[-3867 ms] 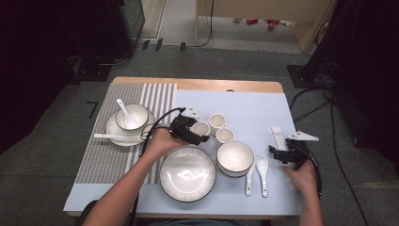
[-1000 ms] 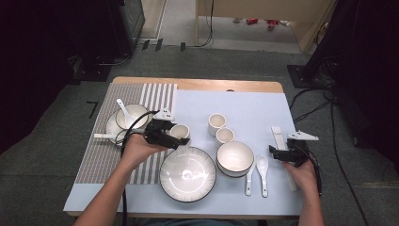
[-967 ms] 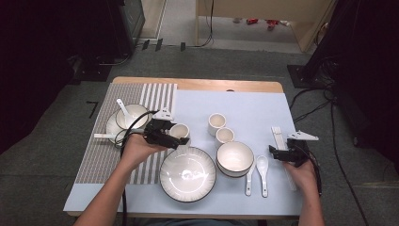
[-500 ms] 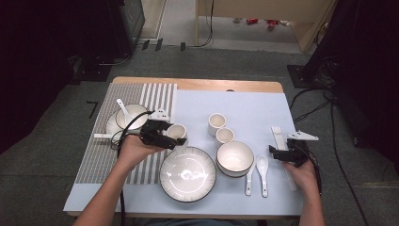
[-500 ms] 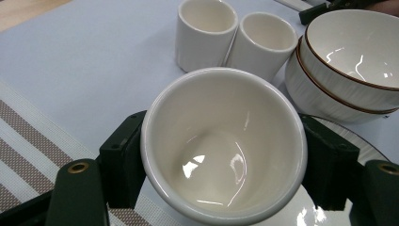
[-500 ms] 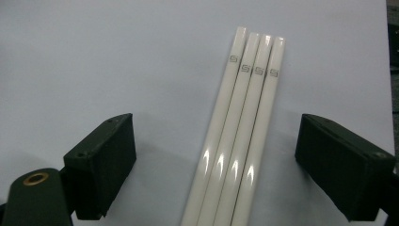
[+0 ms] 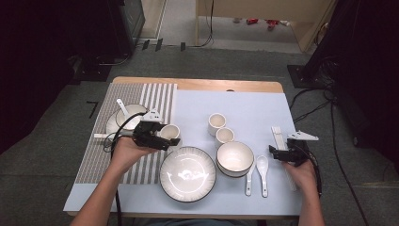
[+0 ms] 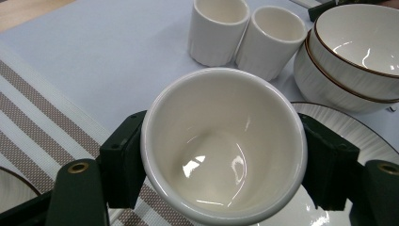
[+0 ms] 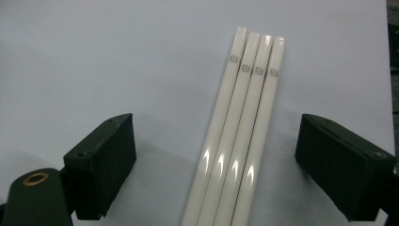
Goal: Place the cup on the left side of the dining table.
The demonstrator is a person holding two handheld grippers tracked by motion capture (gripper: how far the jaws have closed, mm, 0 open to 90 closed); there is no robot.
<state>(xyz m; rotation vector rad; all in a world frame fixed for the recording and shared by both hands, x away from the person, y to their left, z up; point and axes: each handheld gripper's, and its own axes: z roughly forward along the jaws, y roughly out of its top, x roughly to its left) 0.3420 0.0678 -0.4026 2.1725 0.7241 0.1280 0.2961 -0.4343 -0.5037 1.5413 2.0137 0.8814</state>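
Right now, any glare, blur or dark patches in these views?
High view: dark surroundings, ceiling glare on the plate. Left gripper view: sharp, small highlights inside the cup held by the left hand-held gripper. Right gripper view: glare streaks on the chopsticks, soft shadows.

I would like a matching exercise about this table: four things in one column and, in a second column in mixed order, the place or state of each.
Things:
1. small cup
2. chopsticks
3. large plate
4. two spoons

Places or states:
A. lying side by side on the blue mat, between the open jaws of the right gripper
B. clamped by the left gripper
C. lying to the right of the stacked bowls
D. empty, at the front middle of the table

Pairs: 1-B, 2-A, 3-D, 4-C
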